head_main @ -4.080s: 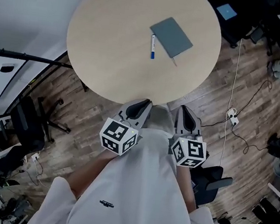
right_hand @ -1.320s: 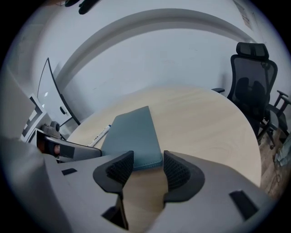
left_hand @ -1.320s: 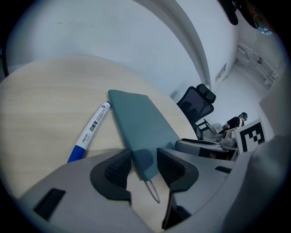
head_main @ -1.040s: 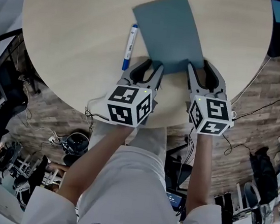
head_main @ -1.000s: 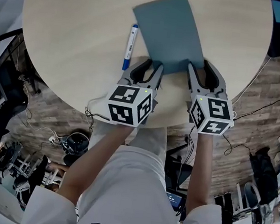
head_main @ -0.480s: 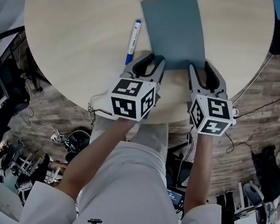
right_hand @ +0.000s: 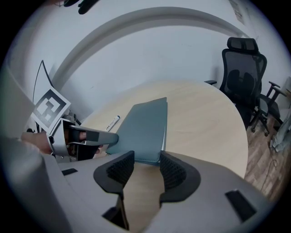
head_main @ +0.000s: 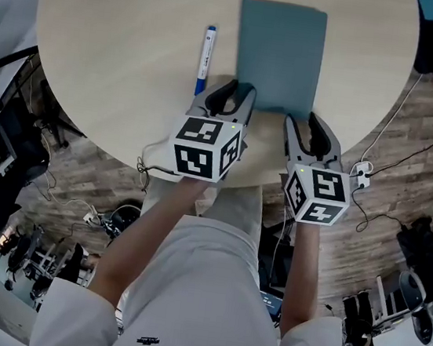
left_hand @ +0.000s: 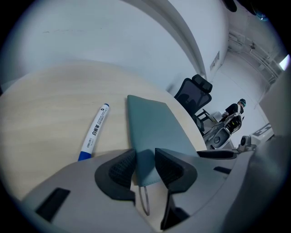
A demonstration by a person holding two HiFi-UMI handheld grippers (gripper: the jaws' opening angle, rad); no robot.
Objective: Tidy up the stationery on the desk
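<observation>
A teal notebook (head_main: 278, 54) lies flat on the round pale wooden table (head_main: 125, 22). A white and blue marker pen (head_main: 206, 56) rests just left of it. My left gripper (head_main: 237, 92) sits over the notebook's near left corner. In the left gripper view that corner (left_hand: 154, 127) shows in the gap between the open jaws (left_hand: 144, 166), with the pen (left_hand: 94, 132) off to the left. My right gripper (head_main: 304, 123) stands open just short of the near right corner. Only bare table shows between its jaws (right_hand: 146, 170), and the notebook (right_hand: 143, 125) lies right beyond.
The table's near edge runs just under both grippers. A black office chair (right_hand: 243, 77) stands past the table's far side. Cables and a white power strip (head_main: 358, 175) lie on the wooden floor to the right. A person sits in the distance (left_hand: 236, 111).
The notebook has swung clockwise and now lies square to me. My right gripper has drawn back off its near right corner. The left gripper has stayed at its corner.
</observation>
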